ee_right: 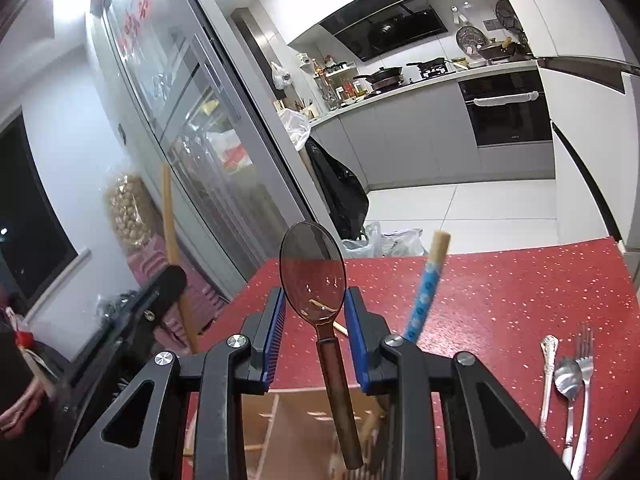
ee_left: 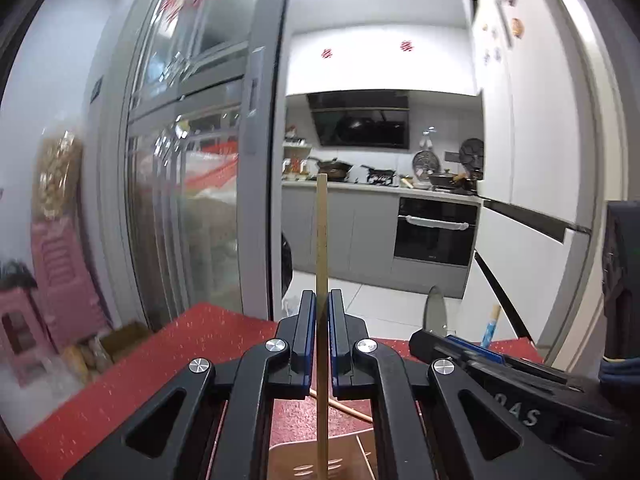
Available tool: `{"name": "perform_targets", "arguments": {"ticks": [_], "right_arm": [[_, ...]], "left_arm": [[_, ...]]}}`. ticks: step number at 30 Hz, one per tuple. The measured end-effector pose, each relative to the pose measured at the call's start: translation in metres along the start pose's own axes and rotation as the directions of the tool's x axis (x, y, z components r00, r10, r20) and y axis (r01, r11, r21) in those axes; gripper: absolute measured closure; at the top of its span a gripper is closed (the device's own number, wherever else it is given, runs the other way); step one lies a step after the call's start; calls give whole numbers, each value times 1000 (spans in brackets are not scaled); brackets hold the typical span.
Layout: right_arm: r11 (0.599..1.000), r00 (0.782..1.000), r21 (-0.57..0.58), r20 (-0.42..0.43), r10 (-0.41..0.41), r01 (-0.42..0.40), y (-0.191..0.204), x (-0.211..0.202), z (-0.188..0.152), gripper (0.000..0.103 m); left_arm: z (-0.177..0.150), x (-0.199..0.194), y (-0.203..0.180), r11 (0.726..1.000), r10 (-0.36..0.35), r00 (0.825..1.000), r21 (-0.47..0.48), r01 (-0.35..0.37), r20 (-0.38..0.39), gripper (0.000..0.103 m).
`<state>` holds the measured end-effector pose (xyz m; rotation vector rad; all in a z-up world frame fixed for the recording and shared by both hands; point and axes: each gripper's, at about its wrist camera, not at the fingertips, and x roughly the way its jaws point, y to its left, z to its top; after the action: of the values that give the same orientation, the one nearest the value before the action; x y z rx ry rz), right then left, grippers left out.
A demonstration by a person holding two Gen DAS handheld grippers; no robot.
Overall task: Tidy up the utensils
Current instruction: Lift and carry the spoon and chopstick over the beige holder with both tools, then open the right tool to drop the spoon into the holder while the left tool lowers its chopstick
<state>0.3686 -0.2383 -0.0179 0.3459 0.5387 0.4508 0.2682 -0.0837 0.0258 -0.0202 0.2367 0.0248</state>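
My left gripper (ee_left: 322, 312) is shut on a pale wooden chopstick (ee_left: 321, 240) that stands upright above a wooden utensil holder (ee_left: 316, 460). My right gripper (ee_right: 316, 312) is open; a translucent brown spoon (ee_right: 314, 276) with a wooden handle stands between its pads (ee_right: 354, 316), its handle down in the wooden holder (ee_right: 288, 428). A blue-patterned chopstick (ee_right: 424, 300) leans in the holder to the right. The right gripper also shows in the left wrist view (ee_left: 480, 356), beside the spoon's bowl (ee_left: 435, 312).
The red speckled table (ee_right: 500, 300) carries a silver spoon (ee_right: 568, 376), a fork (ee_right: 585, 364) and another silver handle (ee_right: 548, 360) at the right. A loose chopstick (ee_left: 352, 410) lies on the table. Glass sliding door (ee_left: 192, 160) left, kitchen beyond.
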Motion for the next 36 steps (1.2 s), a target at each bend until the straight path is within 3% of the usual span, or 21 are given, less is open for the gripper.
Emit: {"name": "perform_targets", "arguments": {"ticks": [6,11,15,20,31,36], "right_arm": [[999,1000,-33,-2,-24,24,-3,-13,-5,70],[998,999,-46,-11,-31,31,-6,-23,-10,70],[998,999,-57,-22,-42,40,-7,-31,-17,70],[998,998,-29,-12,-54,54,-9,-42,-24,70],[997,997,-39,-21,-70,69,-8,-49,-28,70],[997,997,-33,-33,-72,70,-11,-53,-28,70]], "left_arm": [[-2,-6,-4,998,-31,999,48,31,8,74],[5,2,6,996,-90,996,-18,90,-16,74],[7,6,9,993,-114,993,-17,114,-21,74],[11,12,16,980,-188,981,-69,185,-40,74],[2,-4,1,974,-212,973,63,218,-94,74],[3,-2,1,974,-208,969,65,218,-133,73]]}}
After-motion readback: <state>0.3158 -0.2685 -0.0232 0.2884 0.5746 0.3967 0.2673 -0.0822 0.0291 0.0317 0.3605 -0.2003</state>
